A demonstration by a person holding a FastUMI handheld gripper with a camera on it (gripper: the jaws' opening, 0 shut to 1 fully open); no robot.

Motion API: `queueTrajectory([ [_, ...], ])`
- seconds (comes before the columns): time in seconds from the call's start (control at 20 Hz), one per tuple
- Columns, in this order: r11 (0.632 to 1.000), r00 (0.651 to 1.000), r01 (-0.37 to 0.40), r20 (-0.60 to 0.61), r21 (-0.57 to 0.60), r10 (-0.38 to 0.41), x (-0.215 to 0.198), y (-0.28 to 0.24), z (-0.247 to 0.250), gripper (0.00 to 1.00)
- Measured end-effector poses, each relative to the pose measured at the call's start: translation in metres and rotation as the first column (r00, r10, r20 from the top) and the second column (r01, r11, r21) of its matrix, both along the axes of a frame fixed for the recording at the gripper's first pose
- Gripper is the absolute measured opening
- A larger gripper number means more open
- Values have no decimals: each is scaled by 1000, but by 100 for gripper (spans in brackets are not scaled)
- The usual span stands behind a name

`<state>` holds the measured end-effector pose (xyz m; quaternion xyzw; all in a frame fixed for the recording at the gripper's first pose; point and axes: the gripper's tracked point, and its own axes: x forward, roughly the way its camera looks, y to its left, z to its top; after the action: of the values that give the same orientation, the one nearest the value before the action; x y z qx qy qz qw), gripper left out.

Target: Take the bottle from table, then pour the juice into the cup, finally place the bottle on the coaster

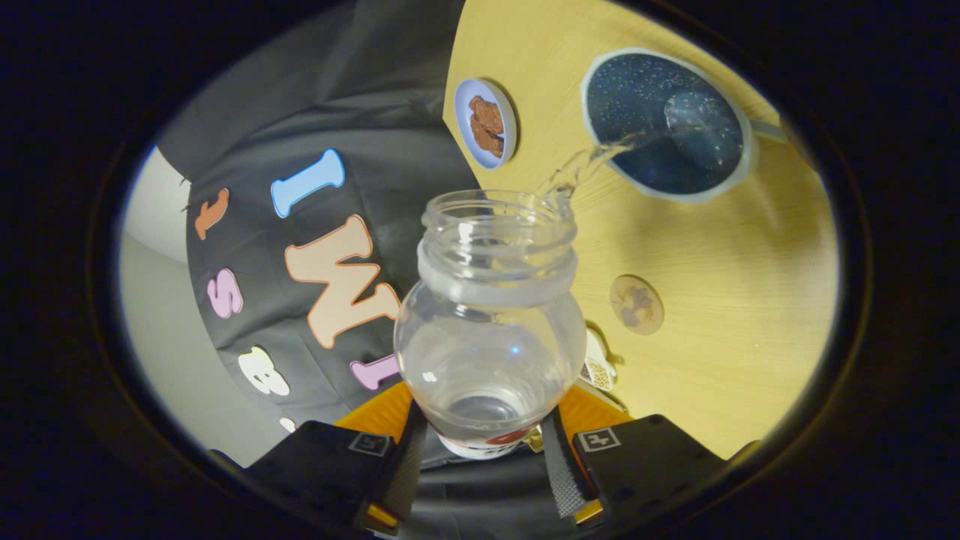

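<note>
The bottle (489,322) is sitting between the two fingers of the gripper (484,442), which are pressing on its lower part from both sides, so the jaws are closed only as far as the width of the bottle allows. The bottle is clear and open at the top, it is tilting away from the fingers, and its mouth is pointing toward the cup (667,124). A thin stream of clear liquid (592,161) is leaving the rim of the mouth and is falling into the cup, which is dark blue inside with a pale rim and is standing beyond the bottle on the yellow wooden table (735,315). Some liquid is already lying in the bottom of the cup. Between the cup and the fingers, beside the bottle, a small round coaster (636,304) with a flower pattern is lying flat on the table, apart from both. A round blue dish (485,124) holding something brown is resting near the table's edge, beside the cup.
</note>
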<state>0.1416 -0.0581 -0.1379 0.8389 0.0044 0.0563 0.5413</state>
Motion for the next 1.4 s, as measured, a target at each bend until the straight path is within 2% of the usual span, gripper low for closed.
queueTrajectory([
  [1.4,986,998,-27,57,167,17,-7,-22,18,75],
])
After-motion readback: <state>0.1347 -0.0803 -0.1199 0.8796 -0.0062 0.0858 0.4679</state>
